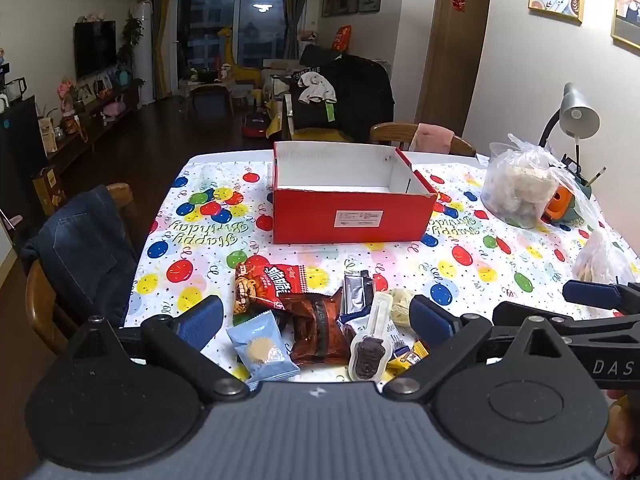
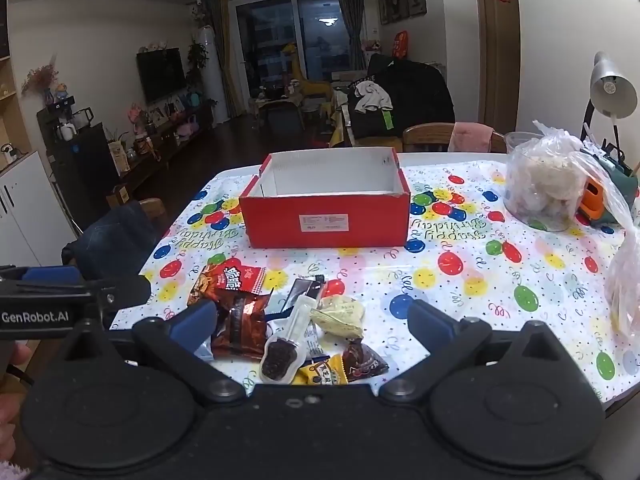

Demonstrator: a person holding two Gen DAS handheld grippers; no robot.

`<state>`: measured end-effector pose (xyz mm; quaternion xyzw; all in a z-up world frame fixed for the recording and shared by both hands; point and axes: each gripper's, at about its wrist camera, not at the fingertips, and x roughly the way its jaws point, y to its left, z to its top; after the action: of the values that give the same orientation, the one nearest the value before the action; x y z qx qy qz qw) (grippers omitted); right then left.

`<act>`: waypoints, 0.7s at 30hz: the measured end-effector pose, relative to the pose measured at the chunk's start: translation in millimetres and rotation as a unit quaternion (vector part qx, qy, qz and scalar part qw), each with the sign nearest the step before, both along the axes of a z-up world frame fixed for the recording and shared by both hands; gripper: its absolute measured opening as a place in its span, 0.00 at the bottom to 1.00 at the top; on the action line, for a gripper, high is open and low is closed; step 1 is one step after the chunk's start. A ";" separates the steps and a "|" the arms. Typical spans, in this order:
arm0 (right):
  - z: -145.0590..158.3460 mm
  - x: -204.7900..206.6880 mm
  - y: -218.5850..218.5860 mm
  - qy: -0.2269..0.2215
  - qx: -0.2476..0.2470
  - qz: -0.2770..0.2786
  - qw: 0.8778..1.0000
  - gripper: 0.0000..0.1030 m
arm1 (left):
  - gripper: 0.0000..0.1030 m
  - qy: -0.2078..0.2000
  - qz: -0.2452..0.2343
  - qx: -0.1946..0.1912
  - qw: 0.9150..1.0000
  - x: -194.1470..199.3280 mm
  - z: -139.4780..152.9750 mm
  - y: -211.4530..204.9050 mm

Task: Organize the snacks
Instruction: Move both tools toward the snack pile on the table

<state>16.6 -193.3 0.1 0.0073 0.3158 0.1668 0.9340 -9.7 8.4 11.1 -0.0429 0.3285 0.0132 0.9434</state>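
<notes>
plainly both pairs of jaws stand wide apart with nothing pinched between them: the left gripper (image 1: 316, 322) hangs over the near edge of the table with its blue pads on either side of the snack pile, and the right gripper (image 2: 312, 326) hangs just beside it, its pads flanking the same pile from a little further right. between the left pads lie a pale blue wrapped biscuit (image 1: 262, 350), a dark red-brown crinkled packet (image 1: 316, 330) and a clear spoon-shaped pack with a dark chocolate filling (image 1: 370, 354); none of them touches a pad. just beyond sit a red chip bag with a cartoon face (image 1: 266, 282) and a silver-and-dark sachet (image 1: 358, 290). in the right view a pale yellow-white packet (image 2: 340, 314), a small brown triangular candy (image 2: 362, 360) and a yellow wrapper (image 2: 322, 372) lie at the pile's near right side. further out, well apart from the snacks, an open red cardboard box (image 1: 352, 216) with a white inside stands in the middle of the balloon-print birthday tablecloth (image 1: 472, 268); what shows of its inside is bare. to the far right a clear plastic bag of pale lumps (image 2: 544, 184) sits near a grey desk lamp (image 2: 610, 88)
</notes>
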 end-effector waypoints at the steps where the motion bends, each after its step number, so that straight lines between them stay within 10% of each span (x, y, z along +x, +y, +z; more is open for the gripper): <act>1: 0.0 -0.1 0.3 0.000 -0.001 0.000 1.000 0.99 | 0.97 0.000 0.000 0.000 1.000 -0.1 -0.1 0.1; 21: 3.1 -8.9 -1.5 -0.001 -0.007 -0.005 1.000 0.99 | 0.97 -0.001 -0.008 -0.005 1.000 -7.9 1.7 -5.7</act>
<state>7.7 -194.8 3.2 0.0018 0.3164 0.1599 0.9351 -17.6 2.7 12.8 -0.0452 0.3277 0.0035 0.9437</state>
